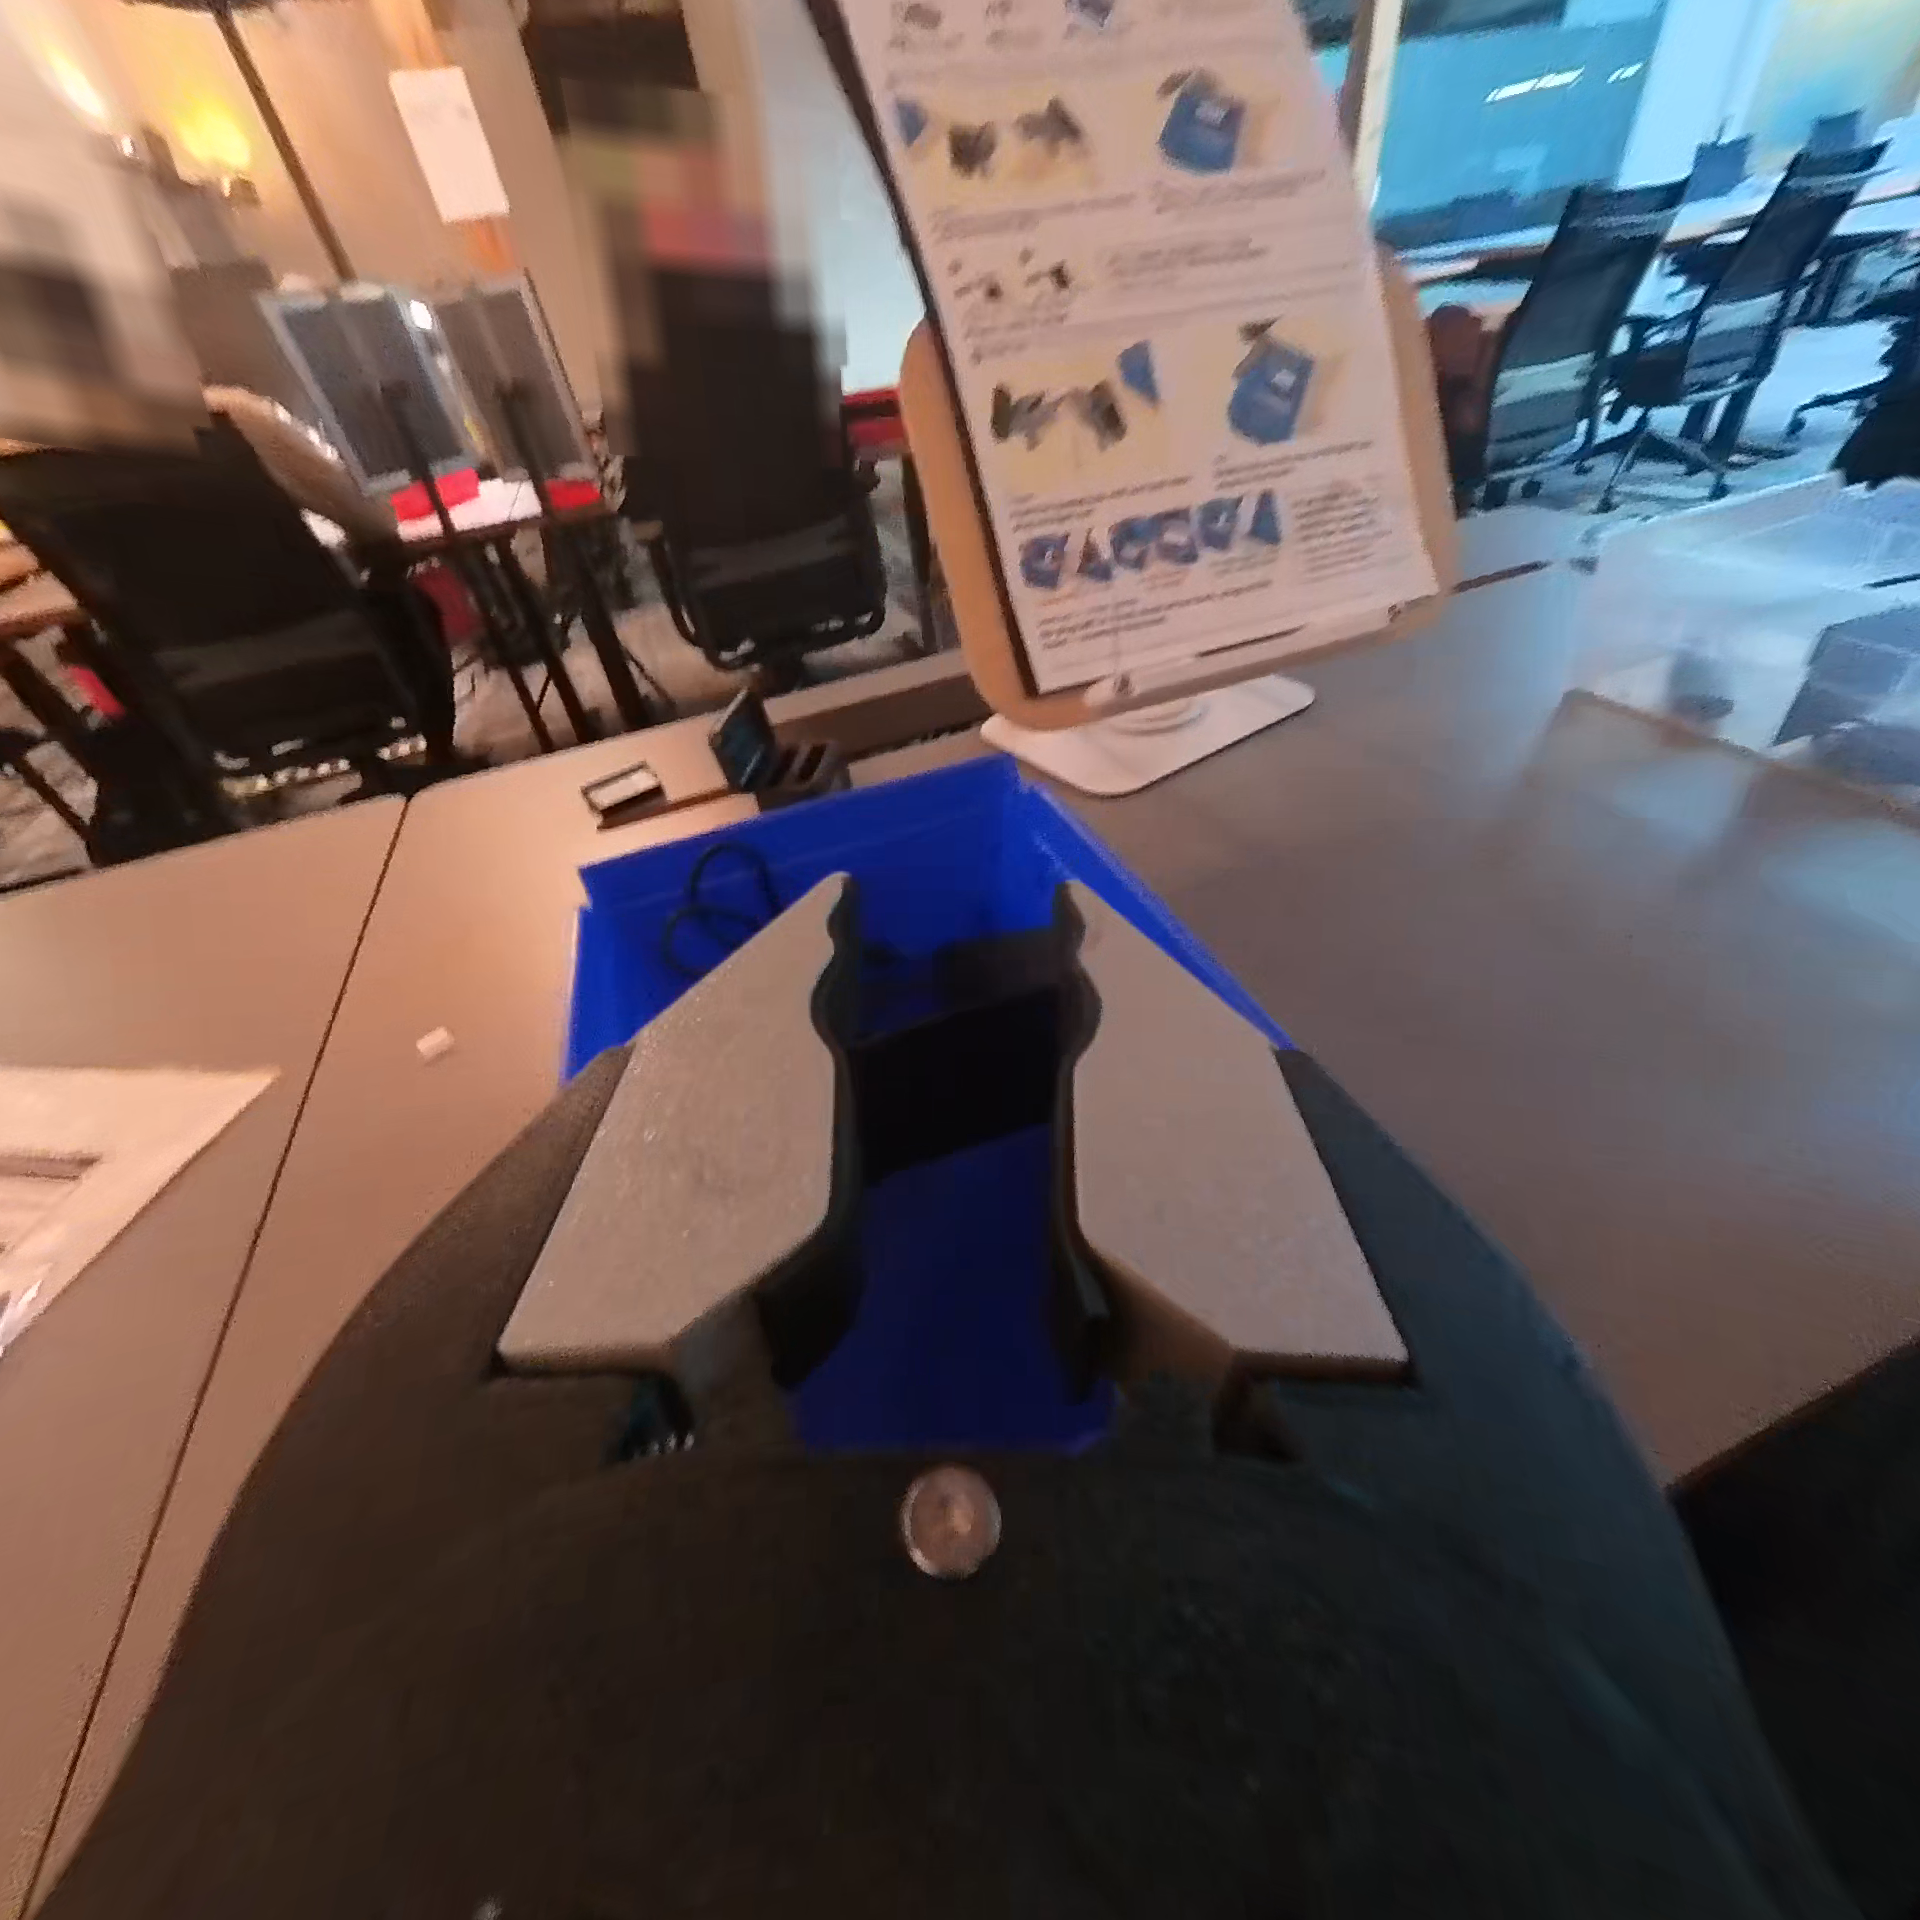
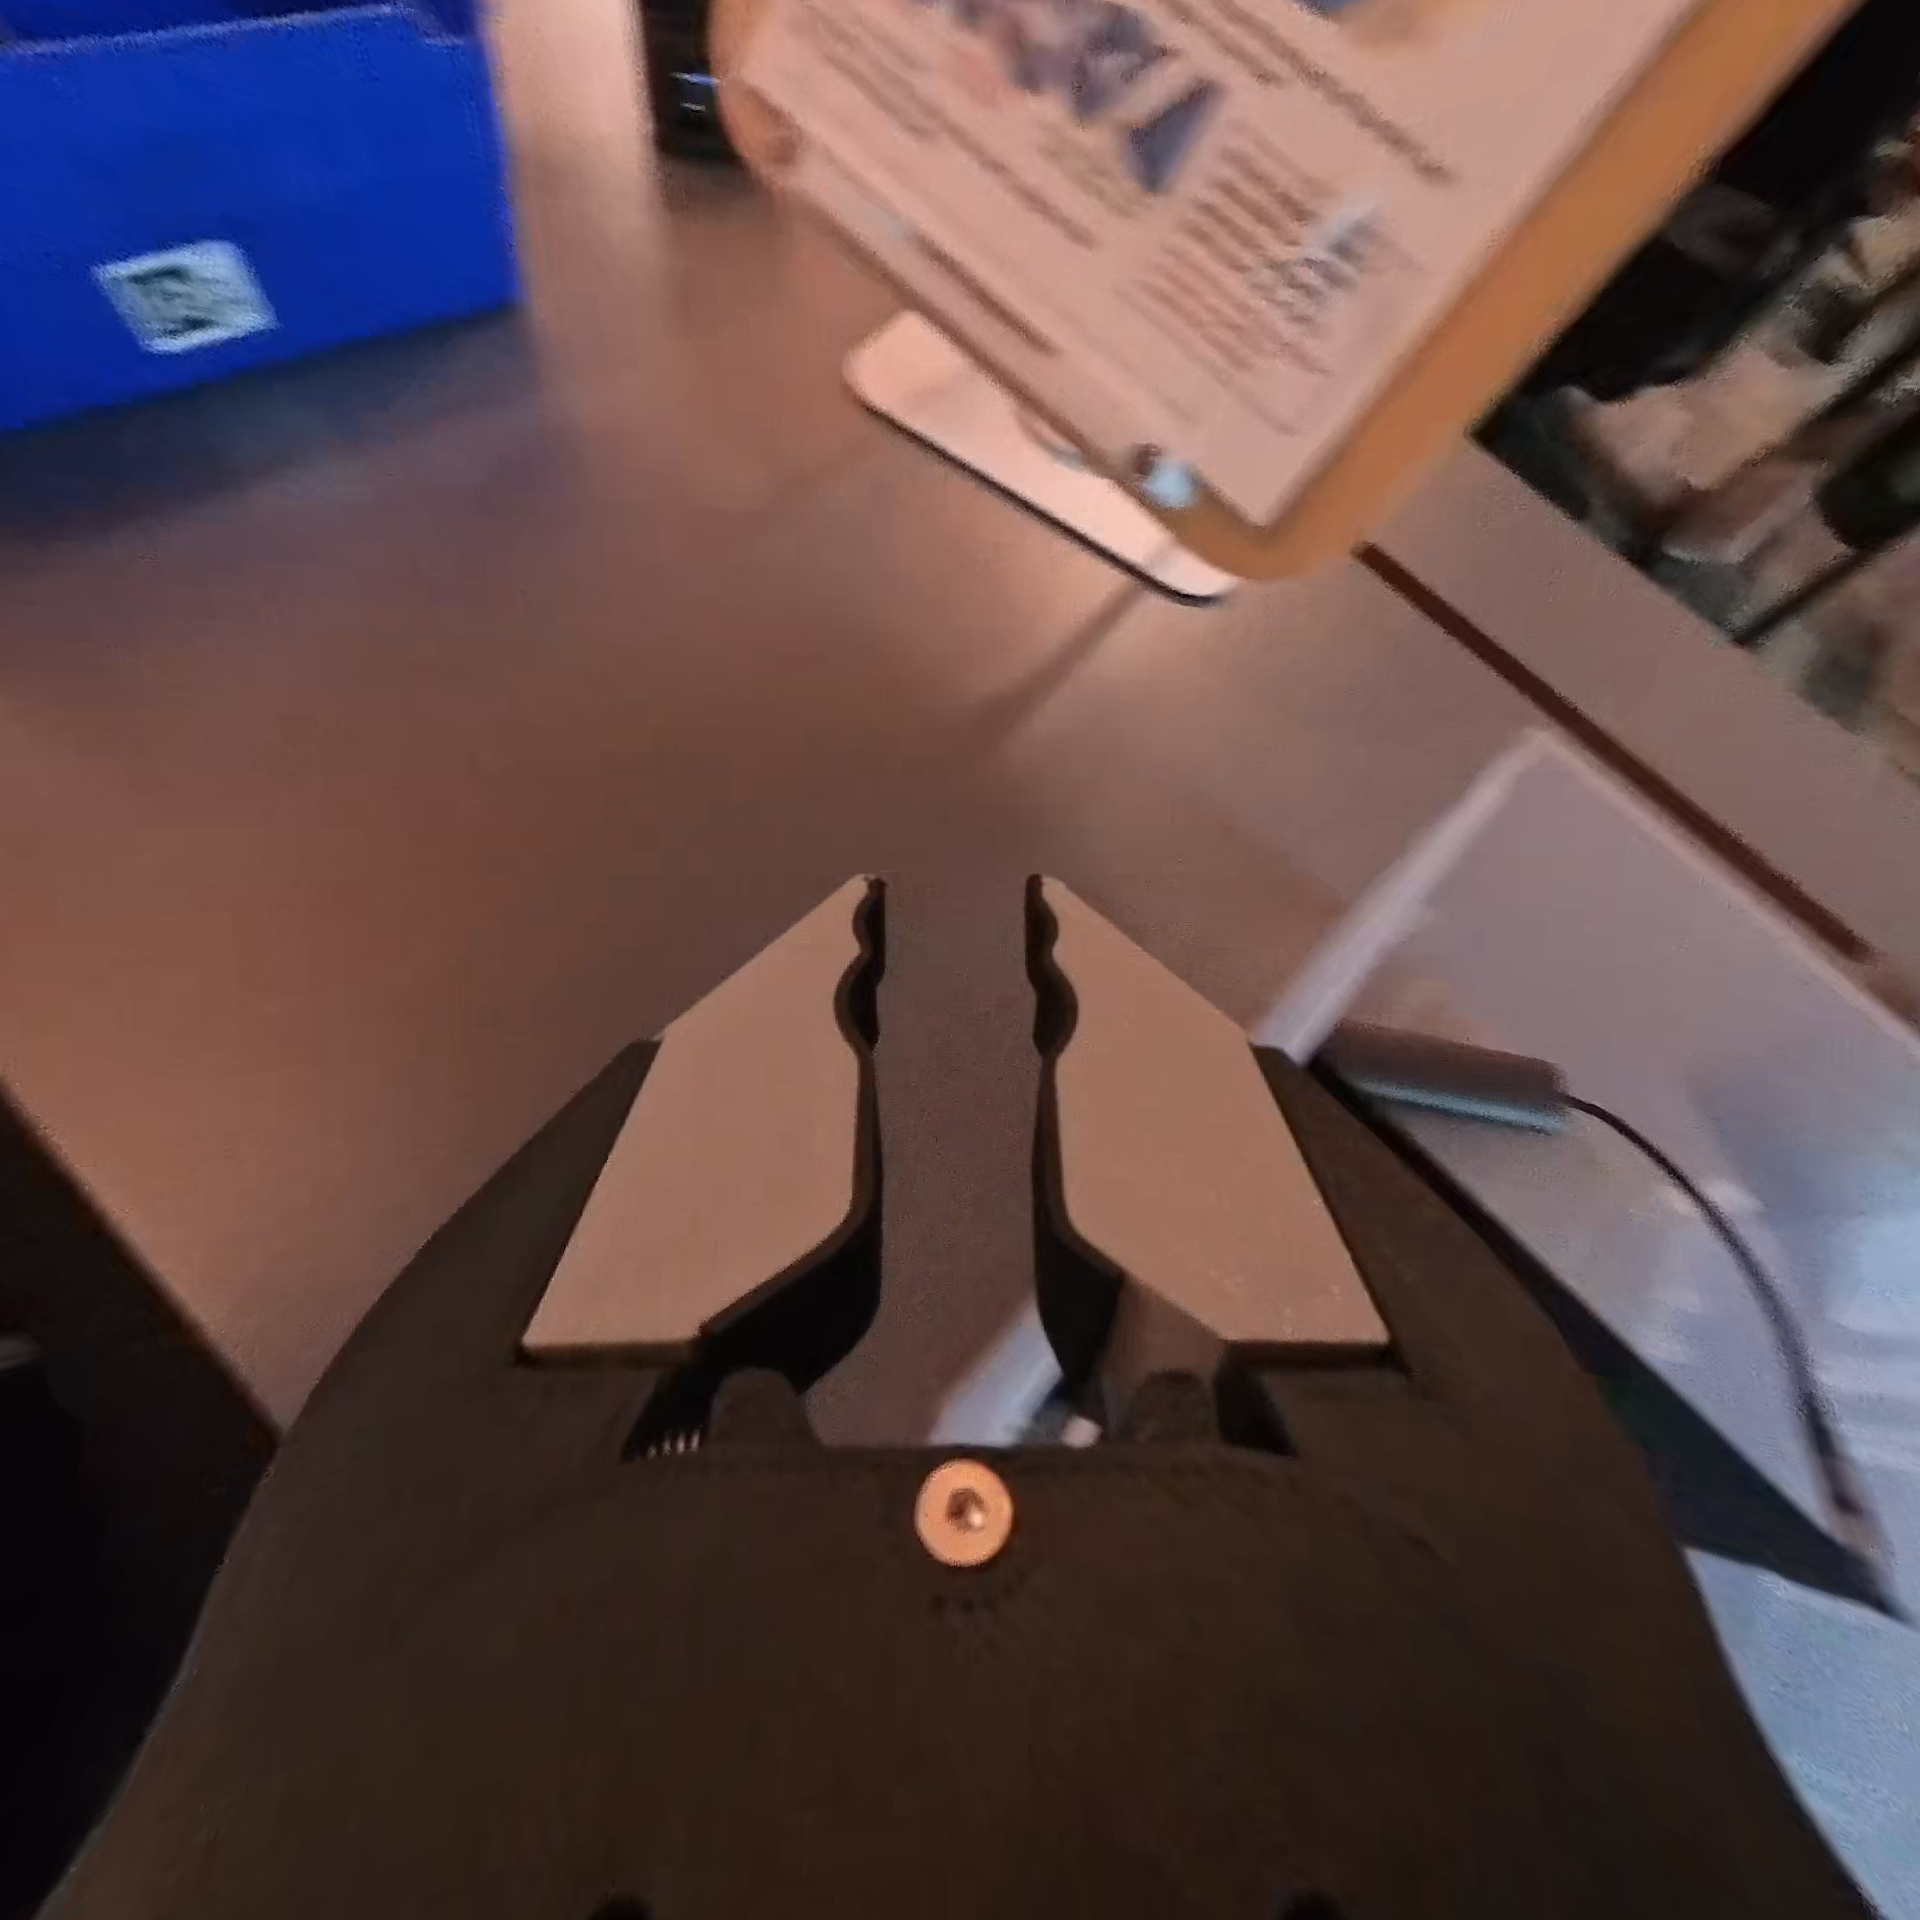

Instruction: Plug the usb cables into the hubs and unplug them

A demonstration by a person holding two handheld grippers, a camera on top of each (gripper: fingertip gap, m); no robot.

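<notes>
In your left wrist view, the bin (image 1: 800, 862) sits mid-frame on the table (image 1: 1455, 987), a cable (image 1: 717, 904) coiled inside it. The sheet stand (image 1: 1143, 717) is upper right, behind the bin. In your right wrist view, a hub (image 2: 1455, 1081) lies at right.

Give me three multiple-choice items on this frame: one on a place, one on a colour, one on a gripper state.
1. Where does the left gripper point?
A. over the bin
B. at the instruction sheet
C. at a chair

2. What colour is the bin?
A. red
B. blue
C. green

3. How does the right gripper stand?
A. shut on a cable
B. shut on a hub
C. open, holding nothing

Answers: 1 A, blue walls show between its fingers; 2 B, its walls are blue in both views; 3 C, bare table shows through the gap.
</notes>
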